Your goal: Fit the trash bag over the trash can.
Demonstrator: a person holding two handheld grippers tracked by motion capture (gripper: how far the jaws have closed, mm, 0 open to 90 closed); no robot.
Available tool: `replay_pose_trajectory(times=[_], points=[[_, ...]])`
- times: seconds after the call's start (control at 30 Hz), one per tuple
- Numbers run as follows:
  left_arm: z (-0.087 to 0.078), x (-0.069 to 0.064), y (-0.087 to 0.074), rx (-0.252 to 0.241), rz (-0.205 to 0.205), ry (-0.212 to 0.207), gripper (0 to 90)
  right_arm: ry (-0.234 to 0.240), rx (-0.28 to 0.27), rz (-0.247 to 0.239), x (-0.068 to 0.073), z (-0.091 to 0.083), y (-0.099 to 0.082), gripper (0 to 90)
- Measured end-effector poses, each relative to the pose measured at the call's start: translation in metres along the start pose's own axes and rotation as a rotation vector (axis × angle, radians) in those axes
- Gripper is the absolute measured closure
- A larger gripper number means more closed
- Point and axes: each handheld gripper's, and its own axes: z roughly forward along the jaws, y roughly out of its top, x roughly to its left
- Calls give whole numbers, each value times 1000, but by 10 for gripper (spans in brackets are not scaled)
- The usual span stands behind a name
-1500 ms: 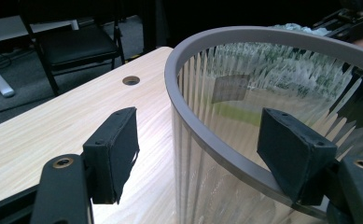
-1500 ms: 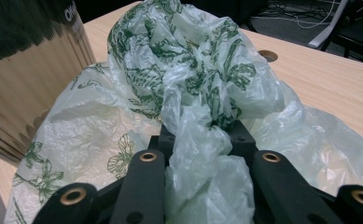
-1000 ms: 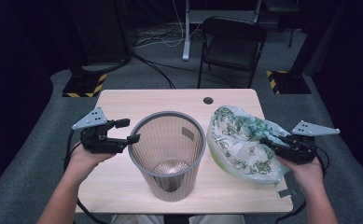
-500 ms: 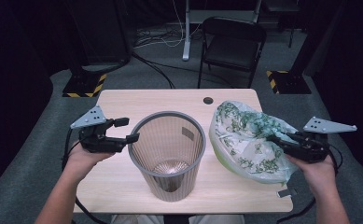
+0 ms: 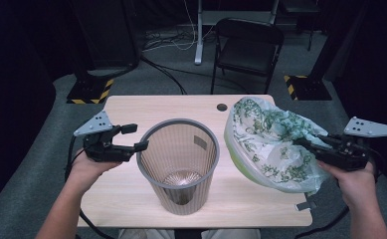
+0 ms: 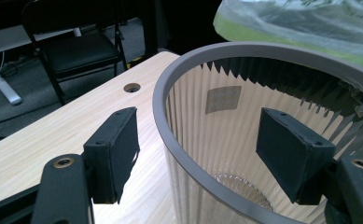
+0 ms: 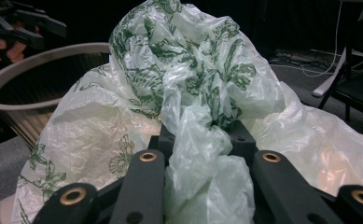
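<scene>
Straddling the rim of the grey mesh wastebasket (image 5: 180, 164), the left gripper (image 5: 140, 146) sits wide open, one jaw inside, one outside. Right gripper (image 5: 300, 144) is clamped on a bunched leaf-print plastic bag (image 5: 270, 142), held just right of the basket over the wooden table (image 5: 131, 107).

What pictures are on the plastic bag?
Green leaves printed on the pale plastic bag, clearest in the right gripper view.

My left gripper (image 5: 135, 137) sits at the table's left edge, its jaws spread wide either side of the bin's (image 5: 177, 164) rim, one pad outside and one inside, neither touching. My left hand (image 5: 89, 167) holds it from below, forearm coming in from the near edge. My right gripper (image 5: 310, 146) is off the table's right edge, jaws pinched on a bunch of the plastic bag (image 5: 265, 137).
</scene>
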Motion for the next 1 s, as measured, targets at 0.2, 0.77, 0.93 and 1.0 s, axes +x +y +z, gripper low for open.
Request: replay_pose_trajectory(times=[0.2,0.77,0.93,1.0], points=[[-1,-2,2,-2,5,-1,292,23,-24,-18,7,-6,10,735],[-9,1,2,-11,-2,6,294,122,-57,-75,28,11,38,734],[-13,2,2,-15,-3,8,295,153,-67,-74,31,21,40,734],[-14,3,2,-14,-1,11,295,163,-69,-77,32,24,41,734]])
